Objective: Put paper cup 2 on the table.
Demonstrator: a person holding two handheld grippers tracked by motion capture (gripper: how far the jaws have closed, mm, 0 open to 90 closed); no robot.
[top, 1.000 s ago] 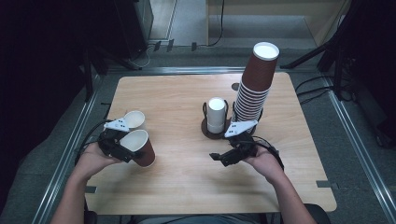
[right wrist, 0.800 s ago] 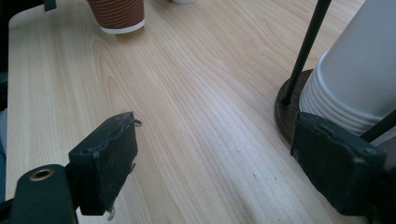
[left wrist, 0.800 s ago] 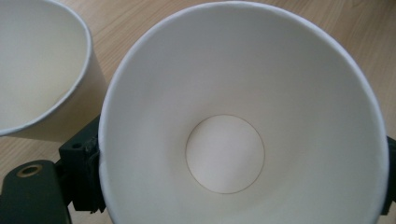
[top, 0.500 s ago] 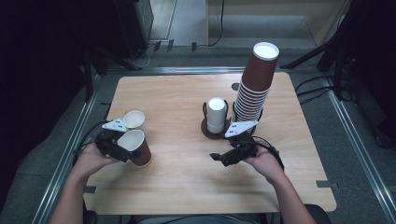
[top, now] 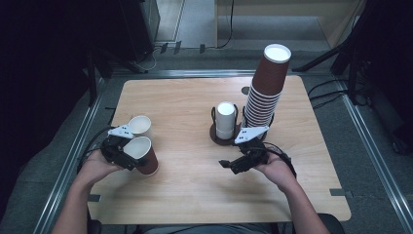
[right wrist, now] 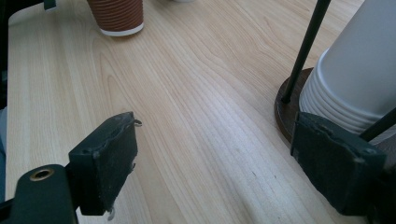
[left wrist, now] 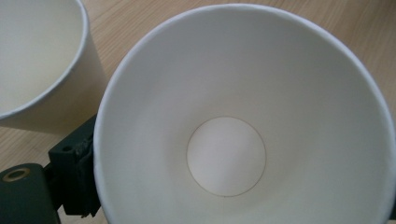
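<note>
At the near left of the surface [top: 195,195], the left claw [top: 127,157] has just been widening around the brown cup [top: 141,155], beside another cup [top: 139,125], and could tip it if withdrawn crookedly; the right claw [top: 233,165] gapes empty.

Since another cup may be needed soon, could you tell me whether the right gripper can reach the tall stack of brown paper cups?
Probably yes: the right gripper is open and empty, and the tall stack of brown paper cups stands just beyond it.
</note>
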